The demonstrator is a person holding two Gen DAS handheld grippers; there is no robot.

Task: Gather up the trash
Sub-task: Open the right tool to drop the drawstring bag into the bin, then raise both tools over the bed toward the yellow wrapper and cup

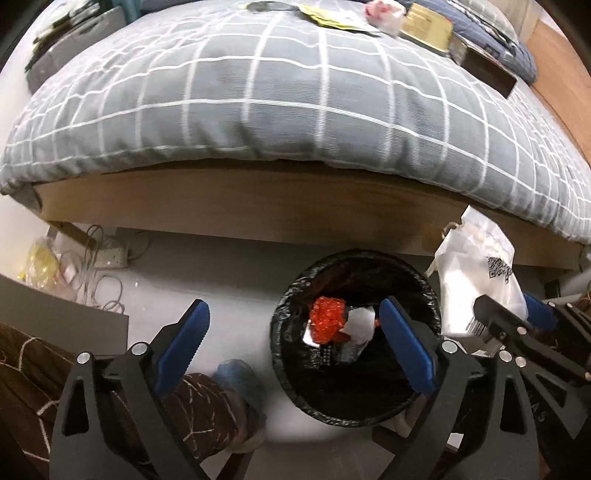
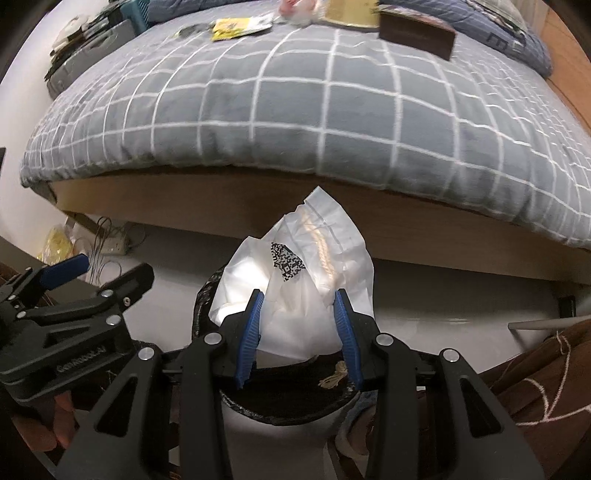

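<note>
A round bin with a black liner stands on the floor before the bed, holding red crumpled trash and white paper. My left gripper is open and empty, its jaws wide above the bin's left side. My right gripper is shut on a white plastic bag with a QR code, held above the bin's rim. The bag also shows in the left wrist view, to the right of the bin. More litter lies at the bed's far end: a yellow wrapper and a pink-white wad.
The bed with a grey checked duvet fills the upper view; boxes lie on it. Cables, a power strip and a yellow bag lie under the bed's left end. The person's leg and shoe are left of the bin.
</note>
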